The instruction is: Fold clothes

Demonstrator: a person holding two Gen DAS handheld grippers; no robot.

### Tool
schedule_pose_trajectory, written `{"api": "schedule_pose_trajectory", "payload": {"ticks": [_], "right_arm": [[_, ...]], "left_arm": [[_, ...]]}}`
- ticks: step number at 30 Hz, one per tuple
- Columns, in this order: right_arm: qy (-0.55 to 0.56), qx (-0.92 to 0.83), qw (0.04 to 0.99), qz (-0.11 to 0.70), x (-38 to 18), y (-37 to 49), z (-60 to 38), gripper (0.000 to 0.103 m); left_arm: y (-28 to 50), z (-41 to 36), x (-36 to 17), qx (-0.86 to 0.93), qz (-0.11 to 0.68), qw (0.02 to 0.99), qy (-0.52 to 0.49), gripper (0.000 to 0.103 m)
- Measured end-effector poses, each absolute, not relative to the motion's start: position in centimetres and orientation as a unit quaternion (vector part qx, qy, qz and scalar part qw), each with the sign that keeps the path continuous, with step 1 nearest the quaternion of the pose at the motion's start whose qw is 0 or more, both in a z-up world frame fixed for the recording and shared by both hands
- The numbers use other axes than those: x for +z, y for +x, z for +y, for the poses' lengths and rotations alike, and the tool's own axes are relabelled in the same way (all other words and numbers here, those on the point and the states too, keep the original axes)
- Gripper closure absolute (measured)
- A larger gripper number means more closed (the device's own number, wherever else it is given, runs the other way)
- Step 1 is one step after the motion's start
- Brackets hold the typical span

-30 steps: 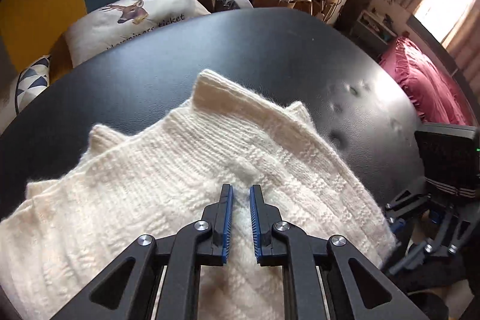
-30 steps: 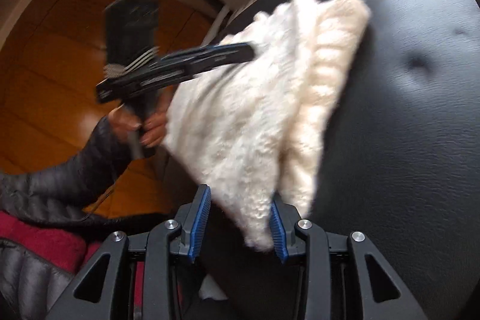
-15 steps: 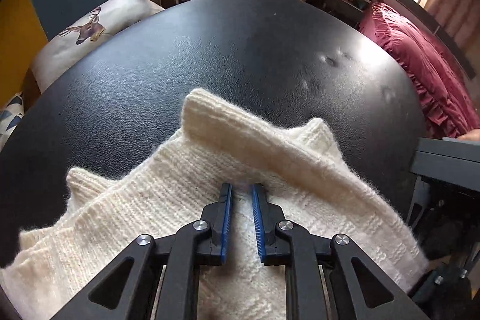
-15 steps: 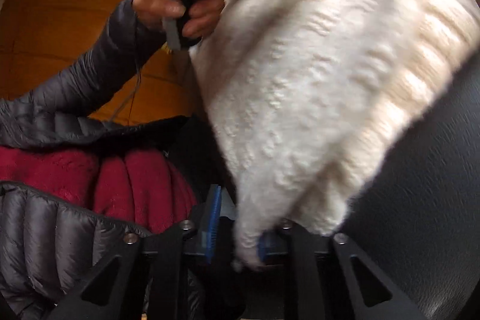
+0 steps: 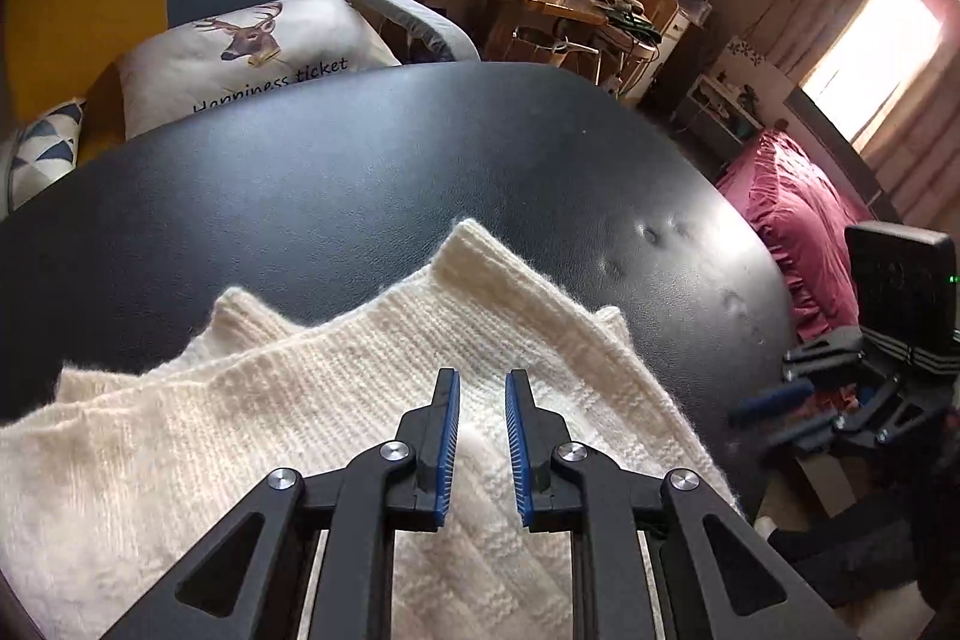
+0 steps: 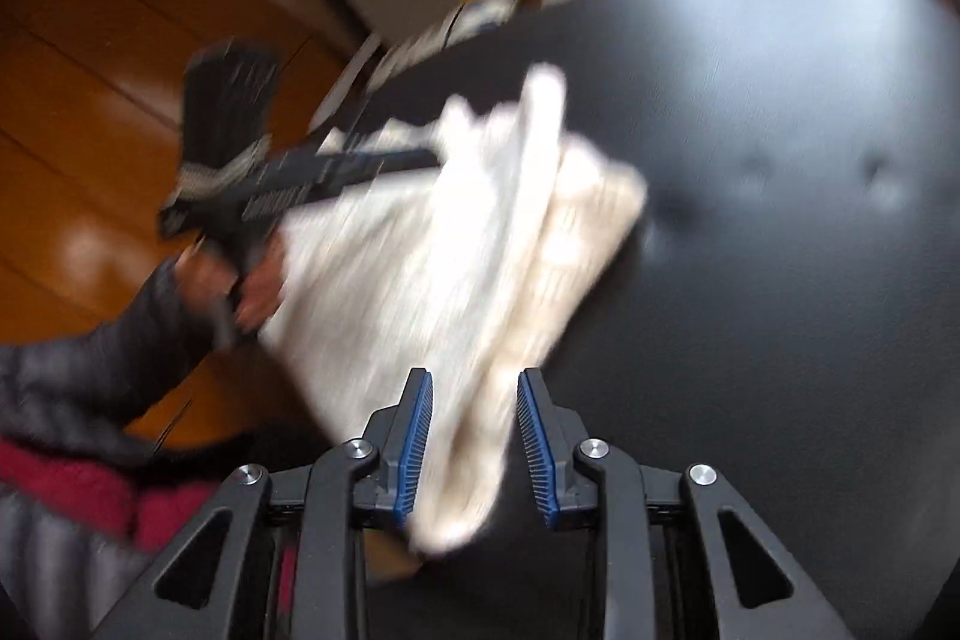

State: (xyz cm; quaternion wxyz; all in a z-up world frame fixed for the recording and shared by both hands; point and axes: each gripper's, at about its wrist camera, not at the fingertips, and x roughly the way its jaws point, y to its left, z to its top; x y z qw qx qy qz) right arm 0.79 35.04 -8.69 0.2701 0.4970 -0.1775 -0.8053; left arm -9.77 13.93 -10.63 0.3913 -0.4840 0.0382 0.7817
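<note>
Item: cream knit sweater (image 5: 336, 436), folded on your black table (image 5: 360, 184); deer cushion (image 5: 258, 58) behind. Your left tool (image 5: 482, 388) hovers narrowly spread. Your right tool (image 6: 474, 382), pinching the sweater's corner half a second ago, is now spread around it.

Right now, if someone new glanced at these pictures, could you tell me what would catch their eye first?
The cream knit sweater, folded in layers on the near part of the black padded surface. Next, the left gripper, open just above the knit. Behind, a deer-print cushion rests on a yellow and blue chair.
</note>
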Motion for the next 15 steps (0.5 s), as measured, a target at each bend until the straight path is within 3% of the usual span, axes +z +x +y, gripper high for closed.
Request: {"api": "schedule_pose_trajectory", "payload": {"ticks": [6, 7, 8, 10, 15], "right_arm": [[0.482, -0.847, 0.176, -0.137, -9.0, -6.6, 31.1, 0.072], [0.492, -0.846, 0.164, -0.122, -9.4, -7.9, 30.9, 0.076], [0.508, -0.845, 0.141, -0.086, -9.9, -8.3, 29.8, 0.082], [0.518, -0.849, 0.102, 0.008, -11.4, -8.2, 27.1, 0.083], [0.516, -0.851, 0.086, -0.041, -11.7, -7.5, 28.4, 0.083]], "left_arm": [[-10.3, 11.1, -11.4, 0.793, 0.027, 0.375, -0.481, 0.087], [-10.2, 10.9, -11.5, 0.794, 0.026, 0.372, -0.480, 0.087], [-10.2, 10.6, -11.8, 0.794, 0.022, 0.369, -0.482, 0.087], [-10.4, 10.8, -13.3, 0.792, 0.024, 0.351, -0.499, 0.086], [-11.8, 10.2, -15.7, 0.775, -0.057, 0.326, -0.538, 0.086]]}}
